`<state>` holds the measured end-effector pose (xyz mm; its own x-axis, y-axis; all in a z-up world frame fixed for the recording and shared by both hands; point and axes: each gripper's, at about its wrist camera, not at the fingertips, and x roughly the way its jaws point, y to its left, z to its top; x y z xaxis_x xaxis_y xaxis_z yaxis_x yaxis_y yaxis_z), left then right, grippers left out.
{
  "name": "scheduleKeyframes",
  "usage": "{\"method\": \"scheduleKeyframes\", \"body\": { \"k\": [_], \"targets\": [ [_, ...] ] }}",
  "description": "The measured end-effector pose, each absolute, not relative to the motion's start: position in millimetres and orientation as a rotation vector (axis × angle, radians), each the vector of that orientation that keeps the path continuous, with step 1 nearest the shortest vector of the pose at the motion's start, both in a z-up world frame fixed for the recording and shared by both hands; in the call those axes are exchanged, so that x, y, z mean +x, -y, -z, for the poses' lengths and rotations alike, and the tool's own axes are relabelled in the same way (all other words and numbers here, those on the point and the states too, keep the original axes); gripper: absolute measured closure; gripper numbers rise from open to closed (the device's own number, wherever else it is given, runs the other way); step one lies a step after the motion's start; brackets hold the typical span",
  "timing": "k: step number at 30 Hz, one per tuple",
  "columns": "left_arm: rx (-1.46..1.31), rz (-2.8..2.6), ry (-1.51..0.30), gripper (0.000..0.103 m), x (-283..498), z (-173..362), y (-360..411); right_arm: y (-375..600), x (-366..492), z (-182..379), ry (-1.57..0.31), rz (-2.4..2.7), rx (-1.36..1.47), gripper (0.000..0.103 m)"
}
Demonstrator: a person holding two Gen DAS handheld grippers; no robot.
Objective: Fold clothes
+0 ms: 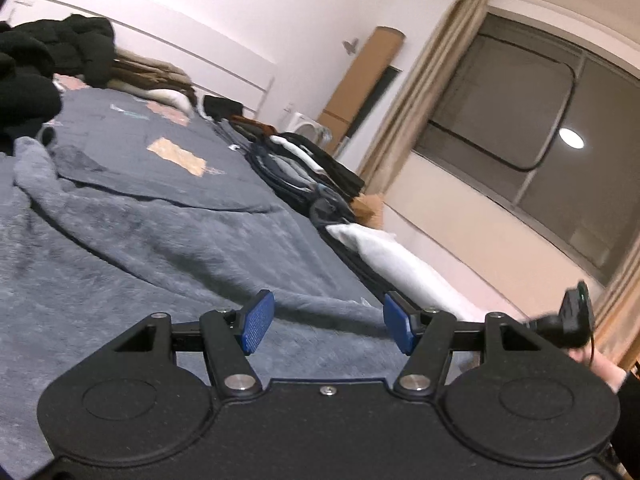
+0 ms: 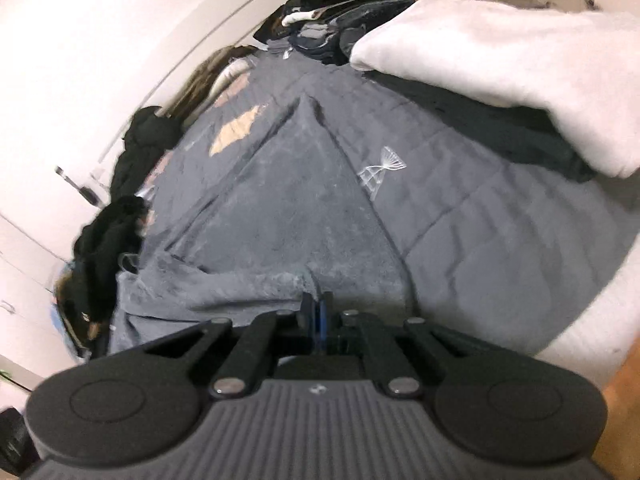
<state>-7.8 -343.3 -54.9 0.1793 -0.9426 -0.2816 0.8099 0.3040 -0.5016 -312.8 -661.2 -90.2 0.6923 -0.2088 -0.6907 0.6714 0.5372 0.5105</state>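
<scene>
Left wrist view: the left claw (image 1: pixel 329 327), its blue pads standing apart and empty, hovers over the near edge of a fuzzy grey-blue fleece garment (image 1: pixel 132 248) spread on a quilted dark-grey bedspread (image 1: pixel 168 136); the cloth lies below and ahead, running away to the left towards a black clothes heap (image 1: pixel 52 56).

Right wrist view: the right claw (image 2: pixel 318 318), pads pressed together, appears to pinch the fleece garment's (image 2: pixel 280 216) near hem, though the contact is partly hidden. The garment's long axis runs away up the bed, narrowing to a far corner beside a white pillow (image 2: pixel 500 56).

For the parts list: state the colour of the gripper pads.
Blue pads, clearest in the left wrist view.
</scene>
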Motion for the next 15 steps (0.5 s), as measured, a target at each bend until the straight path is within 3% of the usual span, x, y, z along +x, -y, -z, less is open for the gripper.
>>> {"method": "scheduleKeyframes", "body": {
  "k": [6, 8, 10, 15],
  "targets": [
    [-0.241, 1.256, -0.601, 0.043, -9, 54, 343, 656, -262, 137, -0.915, 0.637, 0.625, 0.099],
    [-0.228, 1.256, -0.6, 0.043, -10, 54, 343, 653, -254, 140, -0.938, 0.641, 0.564, 0.098],
    [-0.216, 1.252, -0.593, 0.042, -9, 53, 342, 652, -257, 132, -0.908, 0.648, 0.55, 0.092],
    [-0.16, 1.167, -0.569, 0.039, 3, 51, 339, 639, -267, 96, -0.768, 0.654, 0.532, 0.062]
  ]
}}
